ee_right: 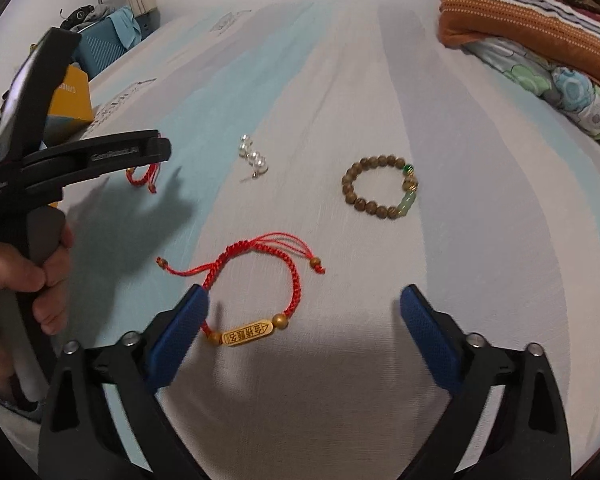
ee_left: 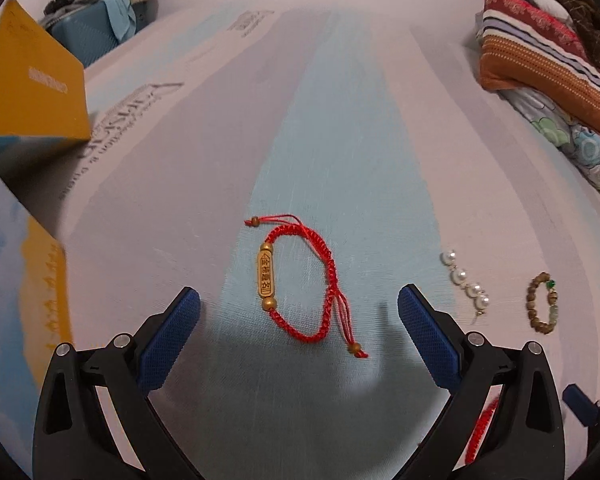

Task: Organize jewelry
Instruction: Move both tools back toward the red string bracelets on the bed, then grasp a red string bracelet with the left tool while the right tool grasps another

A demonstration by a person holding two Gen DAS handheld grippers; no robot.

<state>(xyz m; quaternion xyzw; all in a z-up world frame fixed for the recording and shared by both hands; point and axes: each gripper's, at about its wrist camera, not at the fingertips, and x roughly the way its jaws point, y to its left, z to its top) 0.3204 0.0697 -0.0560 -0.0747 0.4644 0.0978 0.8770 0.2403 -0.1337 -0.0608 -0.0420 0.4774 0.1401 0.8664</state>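
Left claw (ee_left: 299, 300) spread wide over a red cord bracelet (ee_left: 300, 280) lying flat on the bed sheet (ee_left: 340, 140), right claw (ee_right: 304, 300) likewise released above a second red bracelet (ee_right: 252, 300), pearl string (ee_right: 251, 157) and wooden bead bracelet (ee_right: 380, 186) farther off.

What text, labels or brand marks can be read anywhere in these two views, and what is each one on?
Gold tube charm on the red cord bracelet: engraved Chinese characters, too small to read.
Yellow box: one printed word, blurred.
Striped sheet: grey lettering, upside down and unreadable.
Left gripper's arm: a raised brand mark, too blurred to quote.
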